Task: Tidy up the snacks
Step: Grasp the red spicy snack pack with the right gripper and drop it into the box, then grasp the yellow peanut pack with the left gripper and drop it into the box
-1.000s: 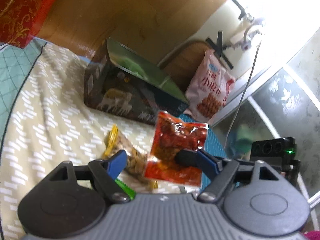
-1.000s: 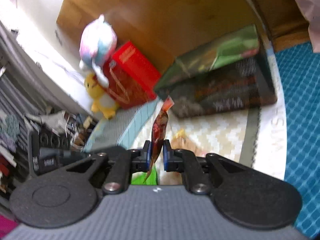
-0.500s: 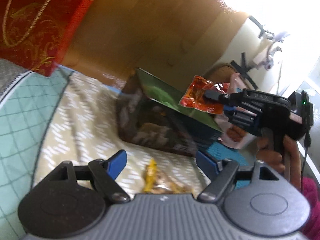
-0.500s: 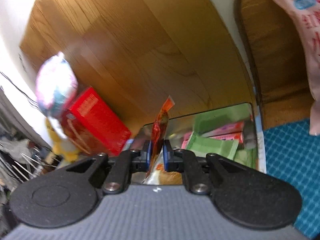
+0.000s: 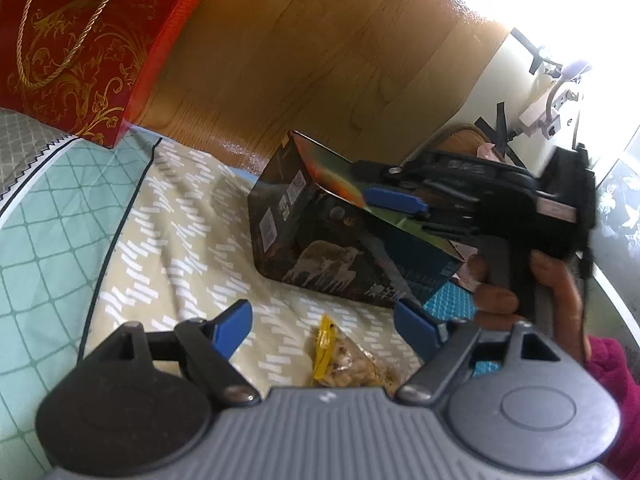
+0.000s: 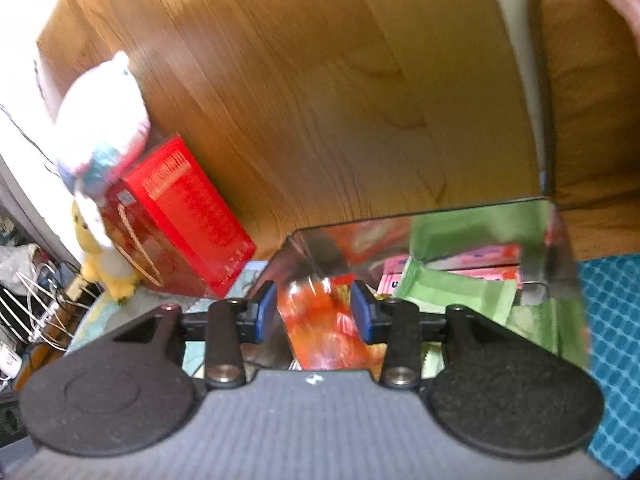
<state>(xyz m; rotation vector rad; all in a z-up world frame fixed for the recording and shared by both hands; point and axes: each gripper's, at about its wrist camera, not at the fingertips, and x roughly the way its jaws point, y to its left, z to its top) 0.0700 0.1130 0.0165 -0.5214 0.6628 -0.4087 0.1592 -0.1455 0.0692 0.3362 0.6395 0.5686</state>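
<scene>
On the left of the left wrist view a red gift bag (image 5: pixel 80 40) with gold scrollwork stands at the far left edge of the bed, against the wooden headboard (image 5: pixel 320 52). The patterned bedspread (image 5: pixel 160 240) runs rightward to the dark snack box (image 5: pixel 320 248), which sits toward the far edge of the bed with its top open. Nearer the camera, a clear packet of nuts with a yellow end (image 5: pixel 344 360) lies on the bedspread between the fingers of the left gripper (image 5: pixel 320 324), whose jaws stand wide apart and are opening a little more, pressing on nothing. Farther right, the right gripper (image 5: pixel 396 200) reaches over the open top of the box, carried by a hand (image 5: pixel 540 300). In the right wrist view its jaws are opening, and the red snack packet (image 6: pixel 320 320) sits blurred between the parted pads, apparently free of them and dropping into the box, where green packets (image 6: pixel 460 292) and pink packets (image 6: pixel 452 264) already lie against the right wall. To do this release well, the right gripper would best stay over the box's left, emptier part until the packet is clear of the pads, then lift straight away so a finger does not catch the wrapper or the box rim (image 6: pixel 420 216). The nut packet looks like the next piece to collect, and the left gripper is already placed around it.
</scene>
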